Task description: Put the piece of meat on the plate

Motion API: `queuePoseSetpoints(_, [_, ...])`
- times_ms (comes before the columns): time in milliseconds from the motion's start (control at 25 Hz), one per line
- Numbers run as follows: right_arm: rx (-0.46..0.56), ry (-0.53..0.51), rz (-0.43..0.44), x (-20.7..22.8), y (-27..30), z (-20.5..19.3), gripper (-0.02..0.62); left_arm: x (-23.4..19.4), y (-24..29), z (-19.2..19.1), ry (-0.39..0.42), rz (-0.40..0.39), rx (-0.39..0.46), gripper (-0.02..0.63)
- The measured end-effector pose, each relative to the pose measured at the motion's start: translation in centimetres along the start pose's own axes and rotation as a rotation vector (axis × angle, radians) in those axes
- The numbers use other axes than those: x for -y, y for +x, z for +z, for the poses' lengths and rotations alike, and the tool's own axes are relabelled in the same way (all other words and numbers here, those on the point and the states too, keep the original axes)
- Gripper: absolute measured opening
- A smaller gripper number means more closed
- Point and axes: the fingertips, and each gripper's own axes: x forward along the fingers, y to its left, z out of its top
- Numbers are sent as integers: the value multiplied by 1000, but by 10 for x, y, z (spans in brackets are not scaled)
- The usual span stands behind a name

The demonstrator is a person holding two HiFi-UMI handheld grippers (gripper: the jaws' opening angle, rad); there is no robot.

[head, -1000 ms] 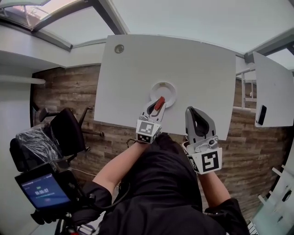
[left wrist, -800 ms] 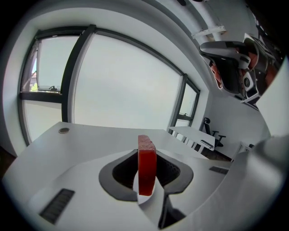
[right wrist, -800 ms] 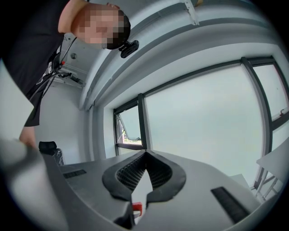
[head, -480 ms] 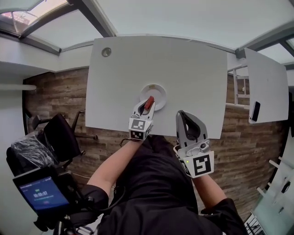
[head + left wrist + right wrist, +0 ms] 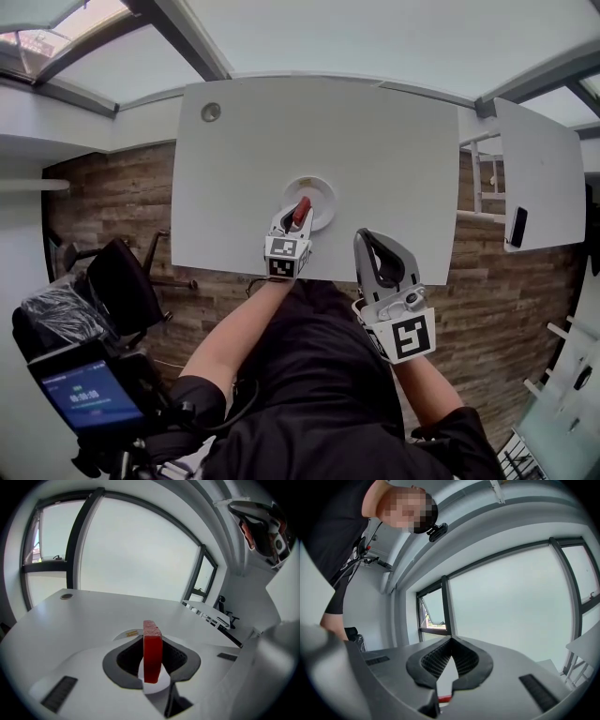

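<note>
A red slab of meat (image 5: 301,212) stands on edge between the jaws of my left gripper (image 5: 299,217), which is shut on it. The gripper tilts downward over the near rim of the small round white plate (image 5: 319,194) on the white table (image 5: 394,150). In the left gripper view the meat (image 5: 152,651) fills the gap of the left gripper (image 5: 152,645), and the plate's rim (image 5: 127,633) shows just behind the jaws. My right gripper (image 5: 367,242) hovers level at the table's near edge, to the right of the plate, shut with nothing in it; its tips meet in the right gripper view (image 5: 451,640).
A round cable grommet (image 5: 211,112) sits at the table's far left corner. A second white table (image 5: 544,169) with a dark phone (image 5: 515,226) stands to the right. A black office chair (image 5: 122,281) stands at the left on the wooden floor.
My left gripper has sunk with the meat closer to the plate's near rim. The right gripper has stayed in place.
</note>
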Motion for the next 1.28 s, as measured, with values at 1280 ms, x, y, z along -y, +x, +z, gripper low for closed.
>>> queuePoseSetpoints(1280, [-44, 5, -80, 16, -25, -17, 6, 6, 38, -26, -47, -65, -105, 91])
